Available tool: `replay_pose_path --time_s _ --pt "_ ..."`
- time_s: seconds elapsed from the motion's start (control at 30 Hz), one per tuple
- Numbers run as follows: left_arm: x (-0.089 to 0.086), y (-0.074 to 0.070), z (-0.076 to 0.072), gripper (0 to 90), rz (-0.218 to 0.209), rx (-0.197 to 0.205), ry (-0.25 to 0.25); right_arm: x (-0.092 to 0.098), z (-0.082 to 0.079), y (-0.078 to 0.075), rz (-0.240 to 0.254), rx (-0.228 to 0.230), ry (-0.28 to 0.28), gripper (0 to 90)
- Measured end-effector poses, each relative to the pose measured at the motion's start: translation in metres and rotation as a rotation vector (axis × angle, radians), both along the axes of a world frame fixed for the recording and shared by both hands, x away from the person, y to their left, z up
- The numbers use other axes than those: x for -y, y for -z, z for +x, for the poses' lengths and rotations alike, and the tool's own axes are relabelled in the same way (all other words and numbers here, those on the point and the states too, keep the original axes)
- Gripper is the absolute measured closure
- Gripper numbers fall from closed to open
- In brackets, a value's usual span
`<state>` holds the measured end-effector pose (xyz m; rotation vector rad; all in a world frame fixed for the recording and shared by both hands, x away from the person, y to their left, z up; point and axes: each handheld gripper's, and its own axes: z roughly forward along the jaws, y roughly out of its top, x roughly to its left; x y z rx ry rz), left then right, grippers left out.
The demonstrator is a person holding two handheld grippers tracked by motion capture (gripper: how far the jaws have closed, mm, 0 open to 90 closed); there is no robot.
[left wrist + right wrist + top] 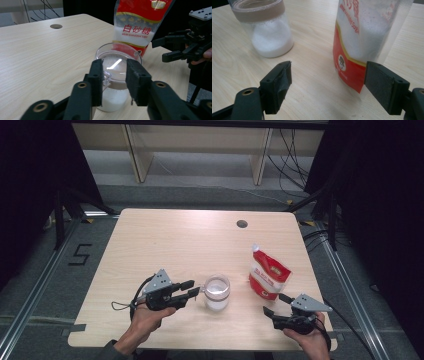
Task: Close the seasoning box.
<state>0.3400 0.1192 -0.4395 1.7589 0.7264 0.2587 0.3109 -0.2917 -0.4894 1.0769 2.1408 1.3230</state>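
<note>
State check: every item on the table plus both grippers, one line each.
Jar: upright, lid on, partly filled with white sugar.
Sugar bag: standing upright, right of the jar, apart from it.
Left gripper: open, jaws either side of the lid's small tab.
Right gripper: open, empty, near the bag.

Along your right gripper [328, 87], the two black jaws stand wide apart with only bare wooden table [312, 82] between them. The red-and-clear sugar pouch [362, 42] stands upright just beyond the right-hand jaw. The clear jar [268, 30], partly filled with white grains and wearing a brown band, sits farther off, apart from the pouch.
</note>
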Motion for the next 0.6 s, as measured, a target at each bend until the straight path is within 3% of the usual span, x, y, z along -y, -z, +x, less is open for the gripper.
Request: replay_pose_path --time_s 0.03,0.17,0.23,0.3,0.4,0.6 --pt "0.0 0.001 -0.001 61.6 -0.013 -0.009 0.0 -0.001 0.0 0.0 0.004 -0.007 0.002 23.0" --pt "-0.004 0.001 -0.002 54.3 -0.001 -0.011 0.005 -0.002 -0.002 0.0 0.012 -0.027 0.012 23.0" --pt "-0.007 0.001 -0.004 52.1 0.008 -0.011 -0.006 -0.001 0.0 0.001 0.005 0.006 0.008 22.9" --pt "-0.009 0.003 -0.006 49.3 0.001 -0.018 -0.004 -0.001 0.0 0.001 -0.003 -0.003 0.011 22.9" --pt "-0.015 0.006 -0.01 43.2 0.038 -0.009 -0.017 -0.001 -0.001 -0.001 -0.007 -0.007 0.0 22.8" --pt "-0.028 0.014 -0.013 38.0 0.043 -0.02 -0.042 -0.002 -0.001 0.0 0.0 -0.013 -0.006 22.8"
